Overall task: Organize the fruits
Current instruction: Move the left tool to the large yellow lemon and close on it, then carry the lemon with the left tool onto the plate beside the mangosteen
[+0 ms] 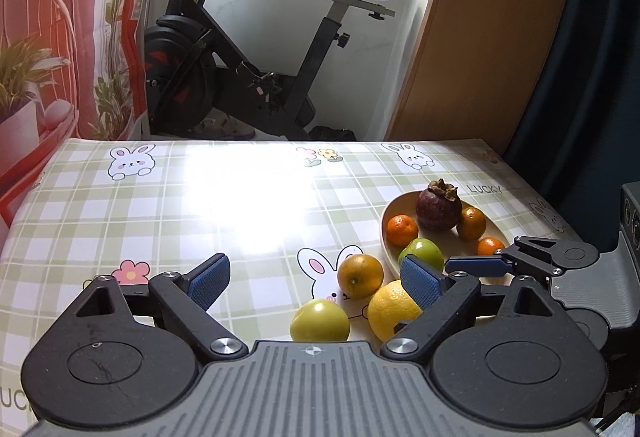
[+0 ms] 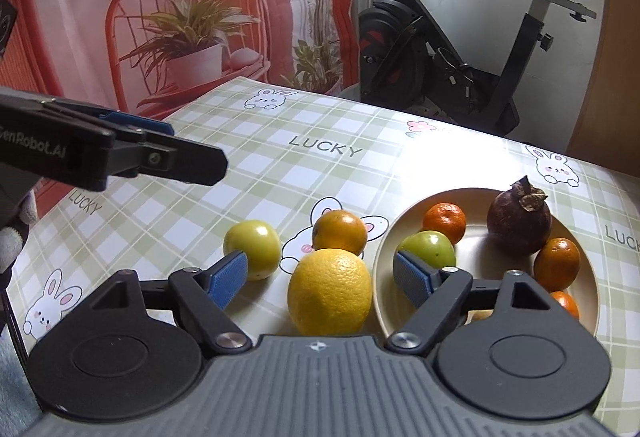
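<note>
A cream plate (image 2: 478, 237) holds a dark mangosteen (image 2: 518, 223), a green apple (image 2: 430, 247) and three small tangerines (image 2: 445, 221). Left of the plate, on the tablecloth, lie a big yellow citrus (image 2: 330, 291), an orange (image 2: 340, 231) and a yellow-green apple (image 2: 252, 243). My right gripper (image 2: 320, 279) is open, and the yellow citrus lies between its blue pads without touching them. My left gripper (image 1: 316, 279) is open too and holds nothing. It hovers above the loose fruit, with the yellow-green apple (image 1: 320, 321) just below its centre.
The table wears a green checked cloth (image 1: 160, 221) with rabbit prints and ends at a far edge. Behind it stand an exercise bike (image 1: 224, 49), a red printed backdrop (image 2: 160, 17) and a wooden door (image 1: 480, 37). Bare cloth stretches left of the fruit.
</note>
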Demonstrator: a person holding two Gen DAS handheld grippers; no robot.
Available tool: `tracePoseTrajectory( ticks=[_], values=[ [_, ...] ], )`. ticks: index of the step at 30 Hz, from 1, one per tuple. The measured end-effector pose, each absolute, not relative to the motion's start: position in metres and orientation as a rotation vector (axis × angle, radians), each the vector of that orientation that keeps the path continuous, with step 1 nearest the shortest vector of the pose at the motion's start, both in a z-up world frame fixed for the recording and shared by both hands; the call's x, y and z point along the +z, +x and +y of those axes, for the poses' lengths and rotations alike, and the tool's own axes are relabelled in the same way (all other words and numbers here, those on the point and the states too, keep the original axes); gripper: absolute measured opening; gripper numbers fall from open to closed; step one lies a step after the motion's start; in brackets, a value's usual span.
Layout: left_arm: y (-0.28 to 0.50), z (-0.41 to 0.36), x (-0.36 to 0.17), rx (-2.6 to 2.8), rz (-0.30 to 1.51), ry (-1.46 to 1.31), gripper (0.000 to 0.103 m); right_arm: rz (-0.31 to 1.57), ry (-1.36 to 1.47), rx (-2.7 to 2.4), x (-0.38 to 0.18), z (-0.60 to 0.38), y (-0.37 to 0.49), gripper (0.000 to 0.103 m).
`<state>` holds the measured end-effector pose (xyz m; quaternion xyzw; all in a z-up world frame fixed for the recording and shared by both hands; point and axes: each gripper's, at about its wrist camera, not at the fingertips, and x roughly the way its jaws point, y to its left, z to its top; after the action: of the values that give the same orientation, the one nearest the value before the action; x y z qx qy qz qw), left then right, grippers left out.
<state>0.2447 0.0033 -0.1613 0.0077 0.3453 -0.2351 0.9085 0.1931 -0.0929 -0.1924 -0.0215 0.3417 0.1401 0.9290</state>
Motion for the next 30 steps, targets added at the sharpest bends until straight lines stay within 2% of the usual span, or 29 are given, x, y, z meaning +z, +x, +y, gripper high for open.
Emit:
tracePoseTrajectory(
  ticks=[1, 4, 6, 17, 21, 23, 28, 30],
  values=[
    [0.245, 0.004, -0.163, -0.49, 0.721, 0.008, 0.092, 0.701, -0.059, 0.296, -0.195, -0.09, 0.192, 0.079],
    [0.247, 0.005, -0.169, -0.503, 0.741, -0.001, 0.09, 0.7, -0.094, 0.306, -0.204, -0.086, 0.192, 0.066],
    [0.248, 0.004, -0.174, -0.507, 0.751, -0.003, 0.088, 0.697, -0.106, 0.289, -0.21, -0.086, 0.193, 0.062],
    [0.246, -0.016, -0.194, -0.618, 0.815, -0.044, 0.072, 0.664, -0.099, 0.328, -0.214, -0.089, 0.176, 0.06],
    [0.244, -0.03, -0.209, -0.651, 0.857, -0.045, 0.067, 0.675, -0.114, 0.363, -0.219, -0.084, 0.17, 0.051],
    [0.245, -0.034, -0.211, -0.657, 0.852, -0.051, 0.064, 0.691, -0.114, 0.365, -0.223, -0.082, 0.171, 0.05],
    [0.252, -0.041, -0.22, -0.638, 0.89, -0.054, 0.061, 0.694, -0.097, 0.35, -0.225, -0.086, 0.176, 0.05],
    [0.257, -0.04, -0.223, -0.637, 0.907, -0.063, 0.055, 0.698, -0.082, 0.335, -0.226, -0.088, 0.18, 0.051]
  ],
)
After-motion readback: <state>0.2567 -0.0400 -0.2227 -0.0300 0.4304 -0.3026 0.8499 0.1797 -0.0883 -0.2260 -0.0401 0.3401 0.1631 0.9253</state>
